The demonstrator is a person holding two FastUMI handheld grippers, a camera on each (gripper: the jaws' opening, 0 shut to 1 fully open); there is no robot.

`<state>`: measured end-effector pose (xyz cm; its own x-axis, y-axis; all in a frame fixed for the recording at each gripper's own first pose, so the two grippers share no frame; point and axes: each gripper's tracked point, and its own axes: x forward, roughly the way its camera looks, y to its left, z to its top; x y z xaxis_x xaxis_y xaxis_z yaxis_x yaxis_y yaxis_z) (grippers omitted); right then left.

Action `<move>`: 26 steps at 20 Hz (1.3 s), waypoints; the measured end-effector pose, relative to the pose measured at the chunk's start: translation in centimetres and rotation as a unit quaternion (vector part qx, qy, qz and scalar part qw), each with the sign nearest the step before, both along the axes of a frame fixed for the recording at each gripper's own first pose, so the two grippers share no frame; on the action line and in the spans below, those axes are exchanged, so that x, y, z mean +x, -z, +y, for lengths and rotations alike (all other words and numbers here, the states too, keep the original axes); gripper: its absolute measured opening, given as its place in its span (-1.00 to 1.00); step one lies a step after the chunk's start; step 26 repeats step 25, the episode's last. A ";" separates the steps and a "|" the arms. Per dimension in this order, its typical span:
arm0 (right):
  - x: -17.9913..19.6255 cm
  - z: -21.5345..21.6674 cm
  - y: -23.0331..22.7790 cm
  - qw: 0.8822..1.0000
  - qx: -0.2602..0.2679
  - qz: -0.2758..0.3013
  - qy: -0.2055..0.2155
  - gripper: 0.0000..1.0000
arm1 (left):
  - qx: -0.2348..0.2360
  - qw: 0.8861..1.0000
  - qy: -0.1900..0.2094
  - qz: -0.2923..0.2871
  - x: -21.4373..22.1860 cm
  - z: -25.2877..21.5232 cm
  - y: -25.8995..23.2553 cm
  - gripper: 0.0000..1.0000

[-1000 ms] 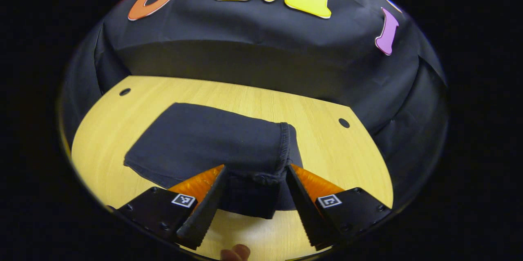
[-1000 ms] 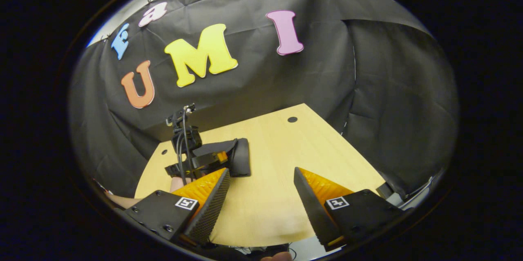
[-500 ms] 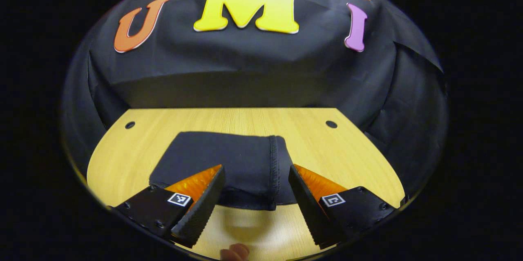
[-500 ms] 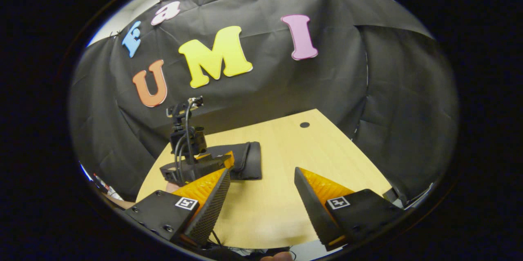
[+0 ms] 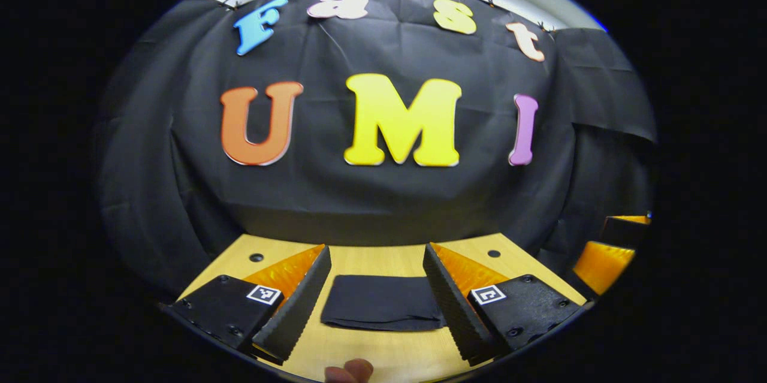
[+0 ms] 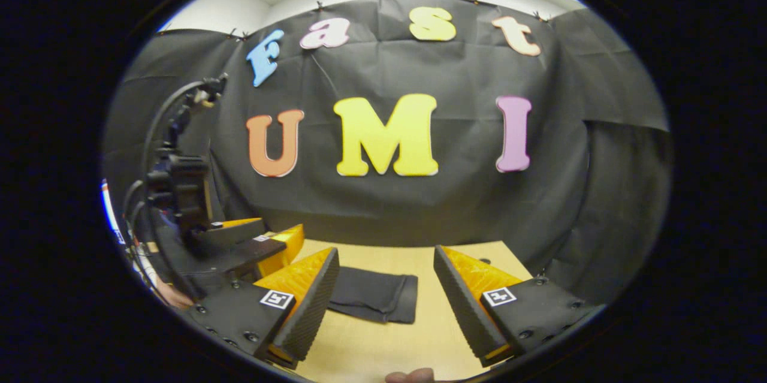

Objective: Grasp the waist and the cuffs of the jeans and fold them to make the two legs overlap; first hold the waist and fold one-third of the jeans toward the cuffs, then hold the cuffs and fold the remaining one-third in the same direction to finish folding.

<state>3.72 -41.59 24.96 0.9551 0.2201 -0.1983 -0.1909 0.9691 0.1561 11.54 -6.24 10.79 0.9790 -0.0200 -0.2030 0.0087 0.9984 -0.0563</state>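
Note:
The dark jeans lie folded into a compact flat rectangle on the light wooden table. My left gripper is open and raised, well back from the fabric, nothing between its fingers. In the right gripper view the folded jeans rest left of centre on the table. My right gripper is open too and holds nothing. The left gripper shows there at the left, beside the jeans, with its cable and camera mount above it. The right gripper appears at the right edge of the left gripper view.
The table has small round holes near its back corners. Black cloth hangs close behind it and along both sides. A fingertip of the person holding the gripper shows at the bottom edge.
Both grippers have lifted and tilted upward, pulling back from the folded jeans. The left gripper, close over the fold a second ago, is now clear of it. The jeans stay flat.

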 end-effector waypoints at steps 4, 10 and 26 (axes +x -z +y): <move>-0.2 2.8 -2.5 0.998 -0.022 -0.049 0.017 0.86 | 0.028 0.998 -0.025 -0.052 -4.2 4.9 -4.5 0.98; -2.2 2.7 -3.8 0.995 -0.014 -0.074 0.059 0.92 | 0.012 0.996 -0.030 -0.078 -7.9 7.4 -5.5 1.00; -4.4 3.8 -4.0 0.995 -0.011 -0.065 0.075 0.87 | 0.003 0.996 -0.024 -0.084 -9.8 7.9 -5.4 0.98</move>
